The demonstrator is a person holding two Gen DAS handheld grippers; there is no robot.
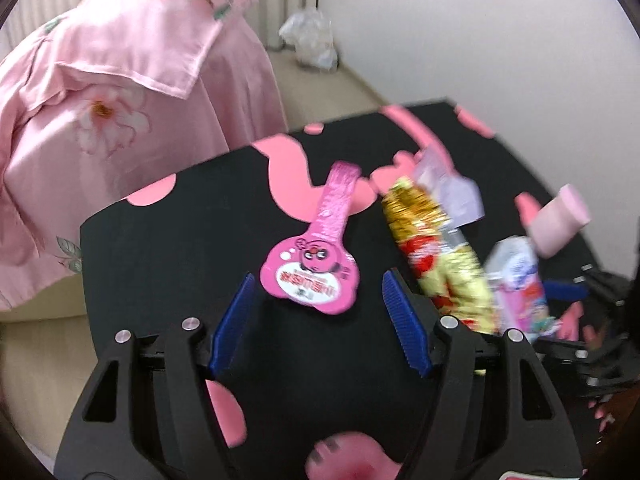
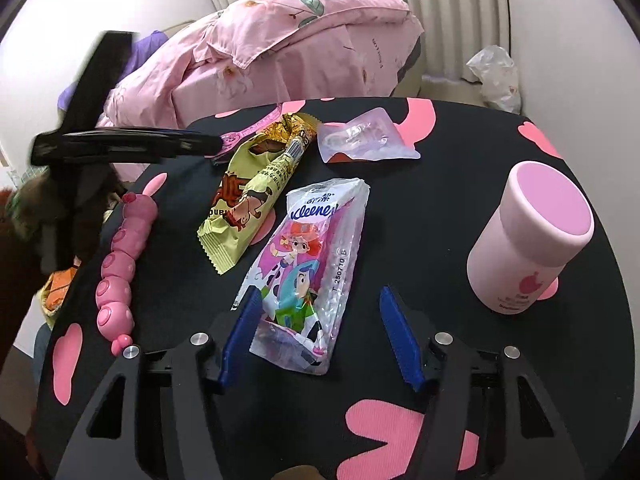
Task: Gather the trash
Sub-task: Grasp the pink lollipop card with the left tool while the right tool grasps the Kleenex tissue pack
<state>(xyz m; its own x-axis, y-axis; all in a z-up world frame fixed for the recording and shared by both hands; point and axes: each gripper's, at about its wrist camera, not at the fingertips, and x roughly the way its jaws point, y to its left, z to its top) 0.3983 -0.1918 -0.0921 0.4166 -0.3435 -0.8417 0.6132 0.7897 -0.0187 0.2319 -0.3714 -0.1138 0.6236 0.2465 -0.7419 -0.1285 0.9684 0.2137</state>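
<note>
A pink lollipop-shaped wrapper (image 1: 310, 276) lies flat on the black table (image 1: 160, 264). Its wide end sits between the tips of my left gripper (image 1: 319, 280), which is open, the blue pads apart from it. My right gripper (image 2: 319, 293) is open too and straddles the near half of a Kleenex tissue pack (image 2: 304, 276). The pack's edge lies close by the left pad (image 2: 244, 328). A yellow-green snack wrapper (image 2: 248, 204) and a clear pouch (image 2: 364, 140) lie farther back. In the right wrist view the left gripper (image 2: 216, 144) shows blurred at the upper left.
A pink lidded jar (image 2: 532, 236) stands upright at the right of the table. A pink caterpillar toy (image 2: 120, 264) lies along the left edge. Pink bedding (image 2: 300, 40) is heaped behind the table, and a crumpled plastic bag (image 2: 496, 72) sits on the floor by the wall.
</note>
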